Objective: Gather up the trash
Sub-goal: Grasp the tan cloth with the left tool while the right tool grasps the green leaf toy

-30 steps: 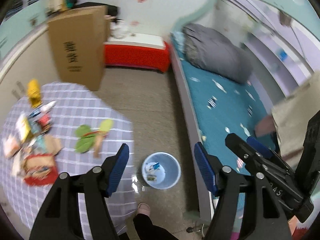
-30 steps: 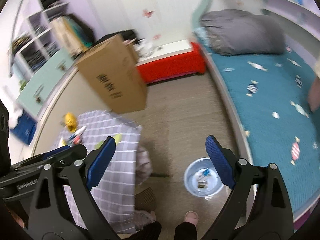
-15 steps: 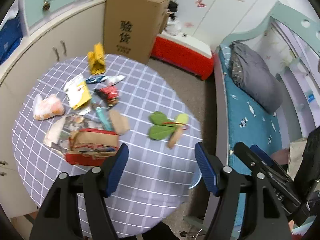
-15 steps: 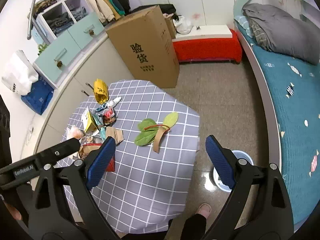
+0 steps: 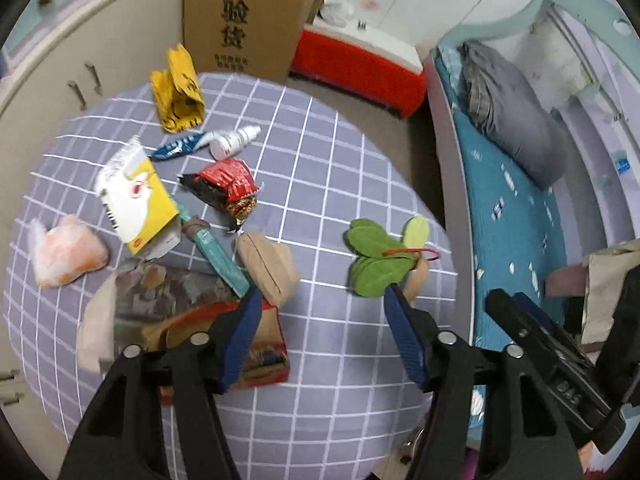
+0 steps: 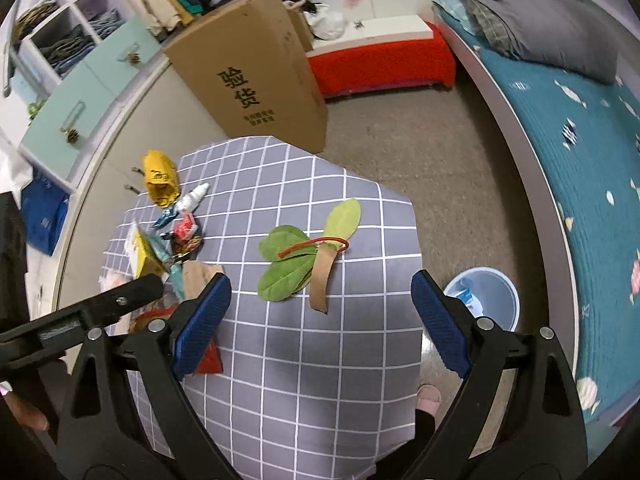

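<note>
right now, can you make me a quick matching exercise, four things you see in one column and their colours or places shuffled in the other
Things:
1. crumpled bag
2. leaves
3. bin
4. cardboard box

Descriptions:
A. green, tied with a red band
B. pale blue, on the floor by the bed
C. yellow, at the table's far edge
D. brown, standing behind the table

Pairs: 1-C, 2-A, 3-B, 4-D
</note>
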Available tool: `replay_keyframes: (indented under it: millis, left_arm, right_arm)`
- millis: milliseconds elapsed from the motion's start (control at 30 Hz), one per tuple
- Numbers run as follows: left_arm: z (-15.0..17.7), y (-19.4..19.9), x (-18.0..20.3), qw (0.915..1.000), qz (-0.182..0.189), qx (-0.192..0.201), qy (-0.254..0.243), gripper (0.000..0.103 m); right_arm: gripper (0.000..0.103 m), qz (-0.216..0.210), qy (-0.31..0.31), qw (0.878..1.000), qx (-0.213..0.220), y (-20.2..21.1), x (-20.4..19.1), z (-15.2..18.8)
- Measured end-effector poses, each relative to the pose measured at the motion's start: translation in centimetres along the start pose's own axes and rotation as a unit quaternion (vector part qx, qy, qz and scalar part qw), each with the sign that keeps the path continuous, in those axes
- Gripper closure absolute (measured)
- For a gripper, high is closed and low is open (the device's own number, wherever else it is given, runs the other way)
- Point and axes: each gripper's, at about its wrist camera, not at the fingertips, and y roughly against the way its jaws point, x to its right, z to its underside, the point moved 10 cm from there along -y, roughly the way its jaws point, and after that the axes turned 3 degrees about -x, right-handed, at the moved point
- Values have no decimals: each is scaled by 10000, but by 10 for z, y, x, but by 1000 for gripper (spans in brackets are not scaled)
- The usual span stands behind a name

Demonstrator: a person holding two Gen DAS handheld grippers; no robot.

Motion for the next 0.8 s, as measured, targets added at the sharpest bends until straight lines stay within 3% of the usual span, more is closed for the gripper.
replay_keyframes:
  millis: [133, 333, 400, 467, 667, 800]
  left_arm:
    - [-8, -30, -13, 9995, -36, -310, -72, 44]
    - [-8, -68, -25, 9968, -128, -770, -164, 65]
    - [-8, -74, -25, 9960, -140, -850, -255, 94]
    - [-9, -77, -27, 9957, -162, -864, -292, 103]
    - [-16, -66, -29, 9973, -36, -681, -267, 103]
    - [-18, -60, -32, 9976, 88, -664, -167, 103]
  right_arm:
    - [13, 42, -186, 9998, -114, -17, 4, 6]
    - [13, 114, -369, 9989, -281, -45, 5, 10]
    - [13, 125, -368, 9988, -312, -54, 3, 9]
    - [14, 154, -327, 9988, -343, -61, -1, 7]
    - [14, 272, -117, 9987, -426, -85, -9, 1]
    - [23, 307, 11, 9981, -540, -104, -13, -1]
